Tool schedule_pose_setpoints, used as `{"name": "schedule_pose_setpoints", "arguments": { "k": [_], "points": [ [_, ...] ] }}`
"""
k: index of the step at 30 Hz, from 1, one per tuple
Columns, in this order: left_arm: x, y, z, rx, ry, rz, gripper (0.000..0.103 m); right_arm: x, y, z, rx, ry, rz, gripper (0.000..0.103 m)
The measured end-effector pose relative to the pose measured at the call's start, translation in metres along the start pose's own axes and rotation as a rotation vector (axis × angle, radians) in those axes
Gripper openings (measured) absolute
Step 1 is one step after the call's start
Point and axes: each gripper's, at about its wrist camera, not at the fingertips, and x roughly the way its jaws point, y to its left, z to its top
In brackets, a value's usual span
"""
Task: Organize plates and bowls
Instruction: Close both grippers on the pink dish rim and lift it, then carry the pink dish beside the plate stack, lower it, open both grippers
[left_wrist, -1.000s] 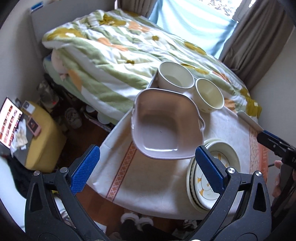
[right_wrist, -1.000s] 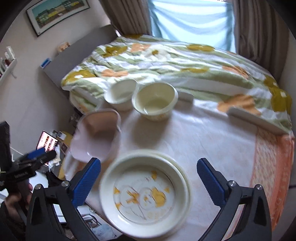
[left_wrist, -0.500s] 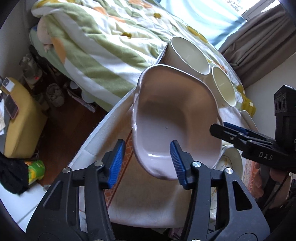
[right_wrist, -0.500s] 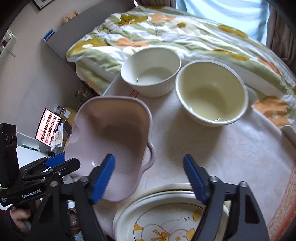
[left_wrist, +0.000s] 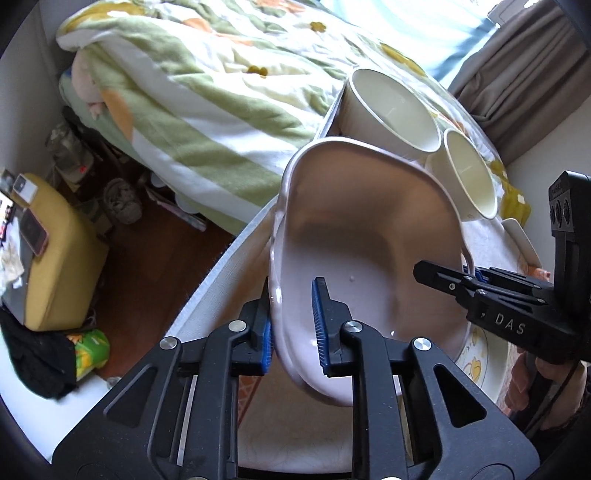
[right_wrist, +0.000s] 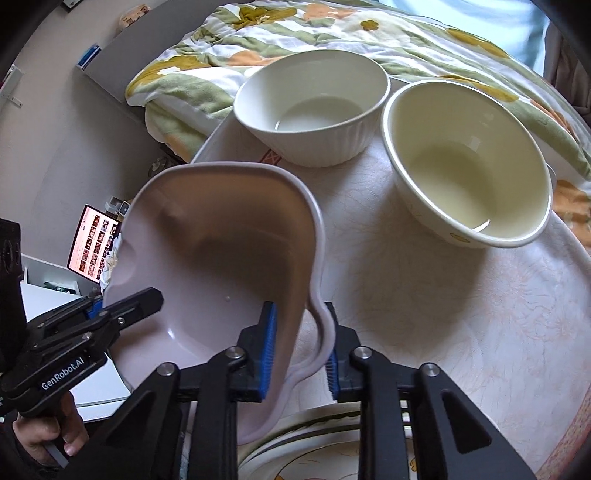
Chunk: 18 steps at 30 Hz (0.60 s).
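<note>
A pale pink squarish dish (left_wrist: 369, 236) with small side handles is lifted and tilted above the table. My left gripper (left_wrist: 291, 325) is shut on its left rim. My right gripper (right_wrist: 299, 347) is shut on its right rim at the handle; the dish (right_wrist: 221, 251) fills the left of that view. A white ribbed bowl (right_wrist: 314, 107) and a cream bowl (right_wrist: 469, 166) stand side by side at the table's far edge. A stack of cream plates with a yellow pattern (right_wrist: 314, 454) lies just below the dish, also showing in the left wrist view (left_wrist: 476, 362).
The round table (right_wrist: 443, 295) has a pale patterned cloth. A bed with a floral quilt (left_wrist: 221, 74) stands just behind it. To the left are a yellow stool (left_wrist: 55, 258) with a phone and clutter on the wooden floor.
Both grippers have closed onto opposite rims of the pink dish, and it now sits tilted and raised between them. One second ago both were wide open and the dish lay flat.
</note>
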Motion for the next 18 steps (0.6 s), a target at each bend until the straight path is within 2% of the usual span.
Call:
{"name": "schedule_pose_setpoints", "arguments": {
  "k": [2,6,11,18],
  "points": [
    [-0.005,-0.006,0.001,0.031,-0.008,0.009,0.016,-0.007,-0.004,-0.001,0.022,-0.015,0.015,0.017],
    [-0.022,-0.026,0.003,0.111,-0.039,0.027,0.016,-0.025,-0.002,-0.004,0.034,-0.061,-0.018,0.017],
    [-0.042,-0.065,0.002,0.212,-0.061,-0.030,0.011,-0.073,-0.016,-0.024,0.102,-0.163,-0.054,0.017],
    [-0.055,-0.164,-0.027,0.397,-0.059,-0.153,0.009,-0.146,-0.069,-0.087,0.238,-0.282,-0.138,0.017]
  ]
}}
